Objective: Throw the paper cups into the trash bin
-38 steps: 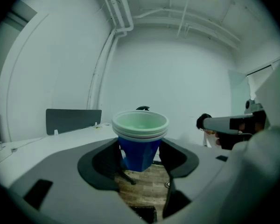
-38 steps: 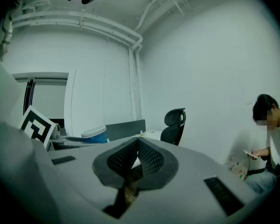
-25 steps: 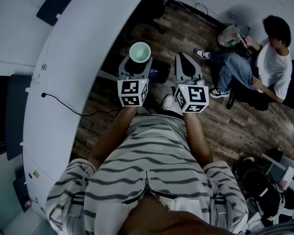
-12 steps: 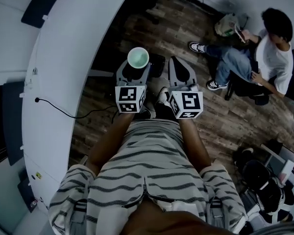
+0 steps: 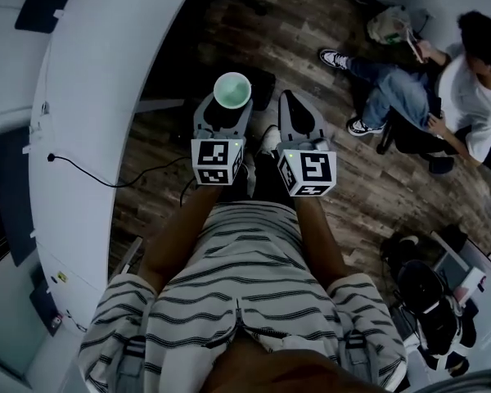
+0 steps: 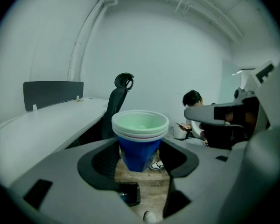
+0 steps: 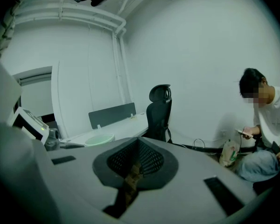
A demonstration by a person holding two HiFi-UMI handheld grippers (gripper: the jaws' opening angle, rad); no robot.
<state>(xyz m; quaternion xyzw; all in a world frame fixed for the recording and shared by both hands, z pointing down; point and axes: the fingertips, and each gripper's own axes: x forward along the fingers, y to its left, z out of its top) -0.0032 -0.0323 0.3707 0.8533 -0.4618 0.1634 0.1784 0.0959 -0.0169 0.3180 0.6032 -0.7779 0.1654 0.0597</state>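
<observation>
Wood flooring [image 5: 229, 31] is showing right of the curved white desk [image 5: 106, 80]. In the head view, the left gripper [image 5: 229, 109] is pinching at least 2 nested paper cups [image 5: 231, 90] just right of that desk.

In the left gripper view, its pads are squeezing the blue wall, so I'd be carrying the cups upright, gently.

In the right gripper view, the right gripper [image 7: 137, 148] is holding nothing, jaws pressed together.

No trash bin is showing clearly.

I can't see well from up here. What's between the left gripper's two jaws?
A stack of paper cups, blue outside and pale green inside, stands upright between the jaws of the left gripper, held by them. The left gripper view shows it.
</observation>
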